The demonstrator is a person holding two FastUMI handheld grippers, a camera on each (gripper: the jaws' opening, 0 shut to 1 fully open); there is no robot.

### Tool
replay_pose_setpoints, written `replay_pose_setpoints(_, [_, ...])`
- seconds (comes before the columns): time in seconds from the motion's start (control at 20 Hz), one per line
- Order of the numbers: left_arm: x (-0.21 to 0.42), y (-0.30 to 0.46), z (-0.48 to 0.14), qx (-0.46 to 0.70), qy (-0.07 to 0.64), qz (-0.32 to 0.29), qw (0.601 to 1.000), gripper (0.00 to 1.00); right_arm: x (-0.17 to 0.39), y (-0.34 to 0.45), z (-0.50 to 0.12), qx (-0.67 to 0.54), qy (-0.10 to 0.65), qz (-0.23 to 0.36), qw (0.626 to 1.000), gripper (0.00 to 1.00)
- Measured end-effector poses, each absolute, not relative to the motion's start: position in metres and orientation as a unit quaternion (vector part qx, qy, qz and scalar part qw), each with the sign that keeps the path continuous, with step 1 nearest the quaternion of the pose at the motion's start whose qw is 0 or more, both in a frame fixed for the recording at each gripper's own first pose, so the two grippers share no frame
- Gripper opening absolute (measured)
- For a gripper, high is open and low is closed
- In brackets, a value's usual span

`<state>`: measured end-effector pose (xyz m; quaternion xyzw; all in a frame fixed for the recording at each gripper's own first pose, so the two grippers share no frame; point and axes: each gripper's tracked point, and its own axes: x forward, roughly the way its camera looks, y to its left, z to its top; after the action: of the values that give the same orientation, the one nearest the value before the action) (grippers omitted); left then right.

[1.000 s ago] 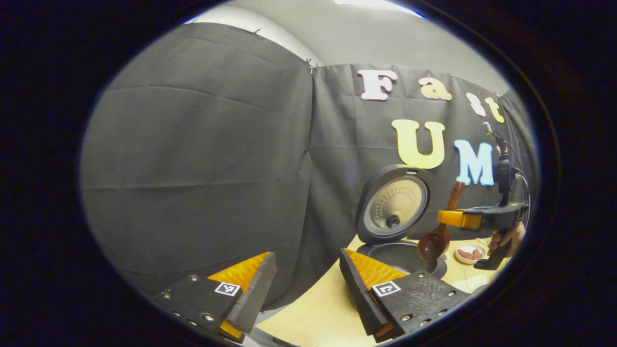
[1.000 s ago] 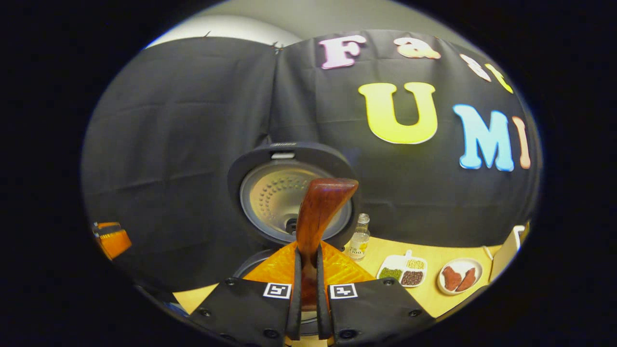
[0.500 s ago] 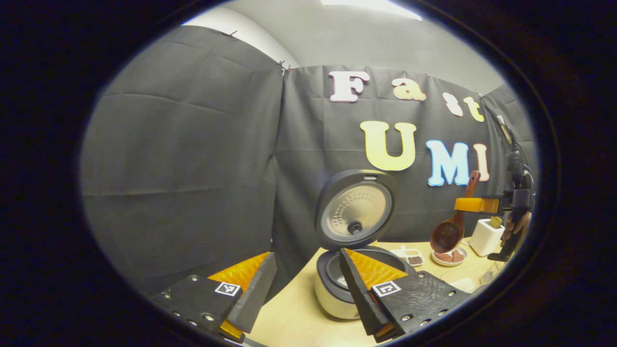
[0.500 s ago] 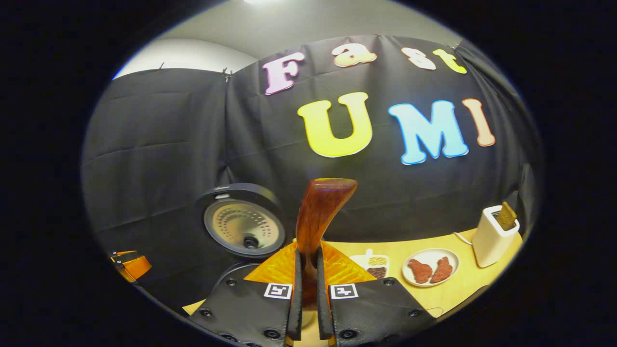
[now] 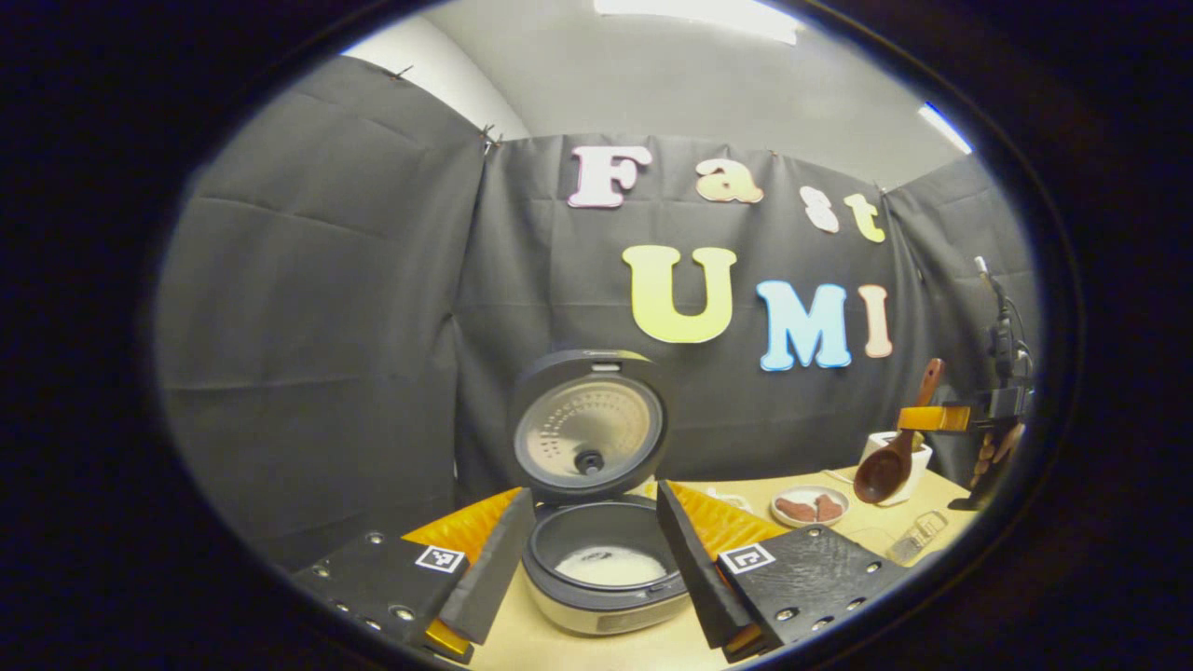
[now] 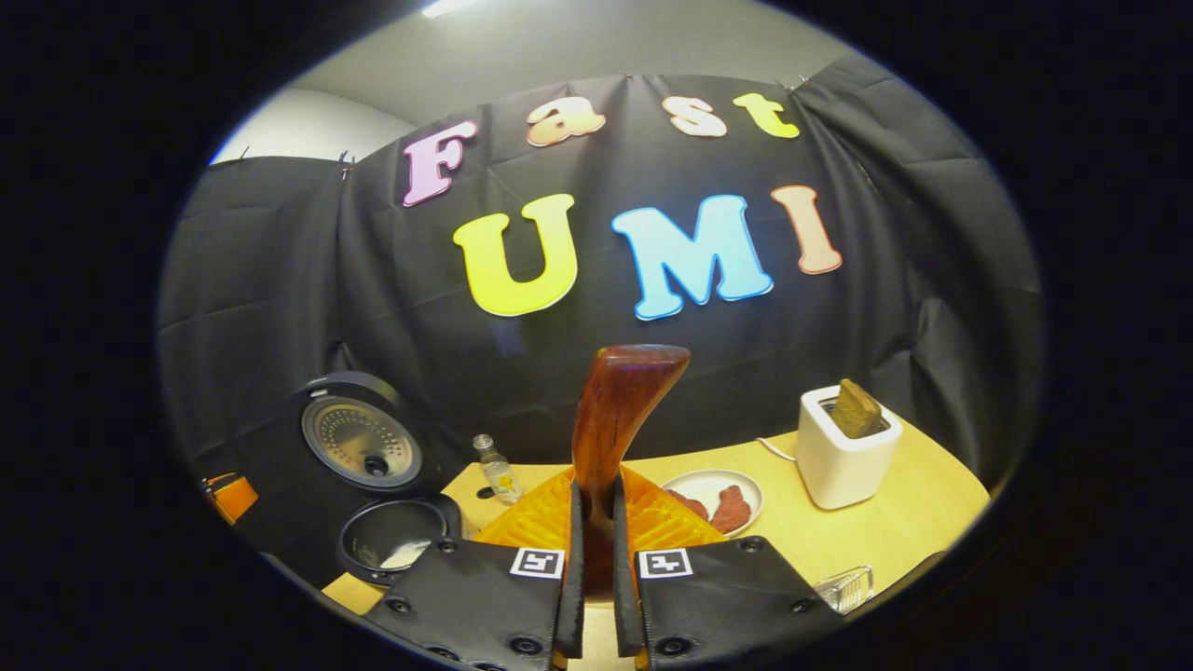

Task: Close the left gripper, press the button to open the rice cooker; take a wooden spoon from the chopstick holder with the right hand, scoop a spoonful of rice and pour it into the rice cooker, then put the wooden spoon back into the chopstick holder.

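Since a second ago the wooden spoon [image 6: 617, 419] has been carried away from above the rice cooker [image 5: 601, 568] toward the white chopstick holder [image 6: 843, 457], and the cooker, which then sat off to the right in the left gripper view, is now framed between the left gripper's [image 5: 587, 550] fingers.

The spoon is clamped by the right gripper [image 6: 596, 550], whose two fingers are pressed together on its handle. In the right gripper view the handle is seen rising upright from between the fingers, its flared, curved end tipped slightly right. In the left gripper view the spoon [image 5: 890, 457] is held in the air in front of the holder, its long axis steeply tilted: handle end up and to the right, round bowl hanging down and to the left. The wood is reddish-brown, smooth and glossy.

The left gripper's fingers are spread wide apart, with nothing held between them.

The cooker stands on the pale wooden table [image 6: 895, 522] with its round lid [image 5: 587, 433] swung upright, the perforated metal inner plate facing forward. White rice [image 5: 610, 566] is seen at the bottom of the dark inner pot. A round plate [image 6: 713, 494] with reddish pieces lies between cooker and holder, and a small clear bottle [image 6: 499, 471] stands near the cooker.
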<state>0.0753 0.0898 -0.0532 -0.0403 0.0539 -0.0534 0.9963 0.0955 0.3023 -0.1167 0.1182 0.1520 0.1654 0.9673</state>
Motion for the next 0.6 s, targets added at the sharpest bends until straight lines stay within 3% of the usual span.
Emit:
replay_pose_setpoints(0.5, [0.072, 0.028, -0.030, -0.039, 0.040, -0.102, 0.993, 0.80, 0.079, 0.189, -0.143, 0.117, 0.166, 0.084, 0.976, 0.12])
replay_pose_setpoints(0.6, [0.070, 0.019, -0.029, -0.037, 0.041, -0.107, 0.993, 0.80, 0.076, 0.172, -0.154, 0.115, 0.172, 0.070, 0.976, 0.15])
